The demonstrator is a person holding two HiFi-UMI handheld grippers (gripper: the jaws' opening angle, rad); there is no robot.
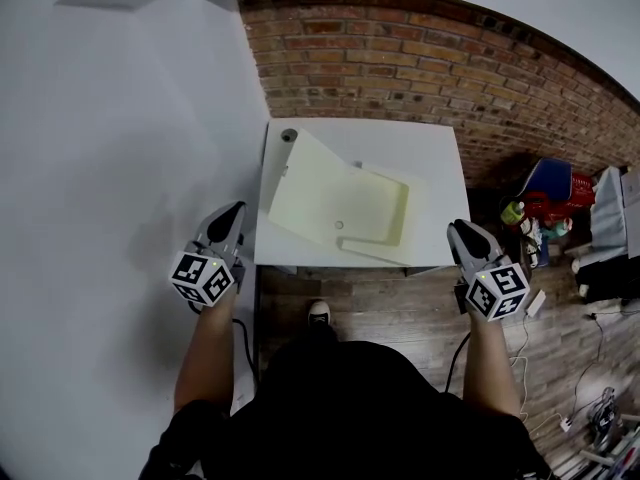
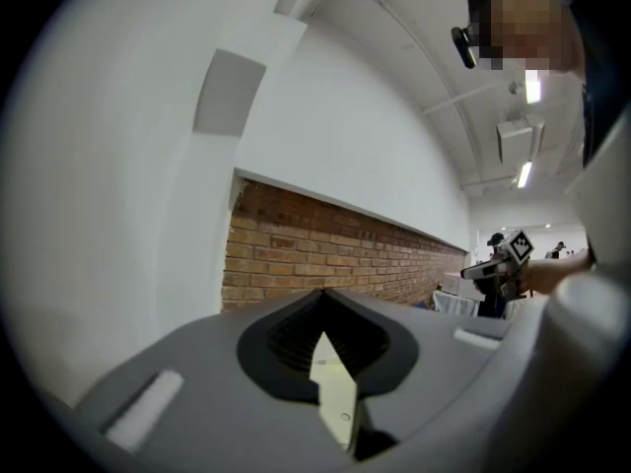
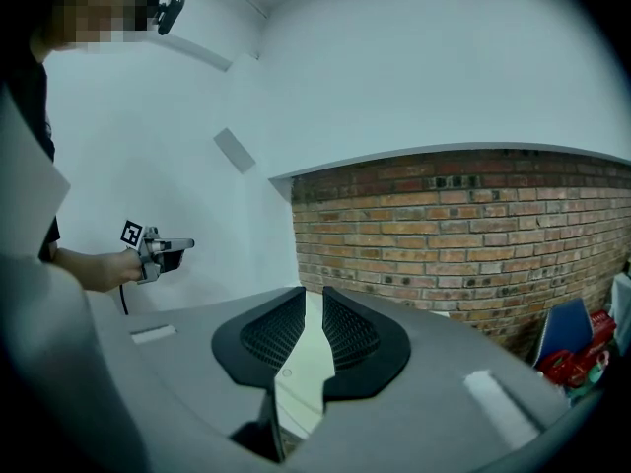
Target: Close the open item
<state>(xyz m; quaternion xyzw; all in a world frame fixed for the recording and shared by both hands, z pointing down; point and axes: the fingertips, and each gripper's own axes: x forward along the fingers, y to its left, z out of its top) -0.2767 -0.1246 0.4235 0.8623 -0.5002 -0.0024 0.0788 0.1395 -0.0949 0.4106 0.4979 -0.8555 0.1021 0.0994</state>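
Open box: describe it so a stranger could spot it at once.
Against the brick wall stands a white table. On it lies the box, shallow and pale cream, its lid open to the left; the table's only other item is a small grey disc.

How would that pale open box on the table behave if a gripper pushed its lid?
The box looks thin-walled and shallow, so probably light; it may slide on the smooth white table rather than stay put. Its lid is a broad flat panel, likely to flex slightly and swing over.
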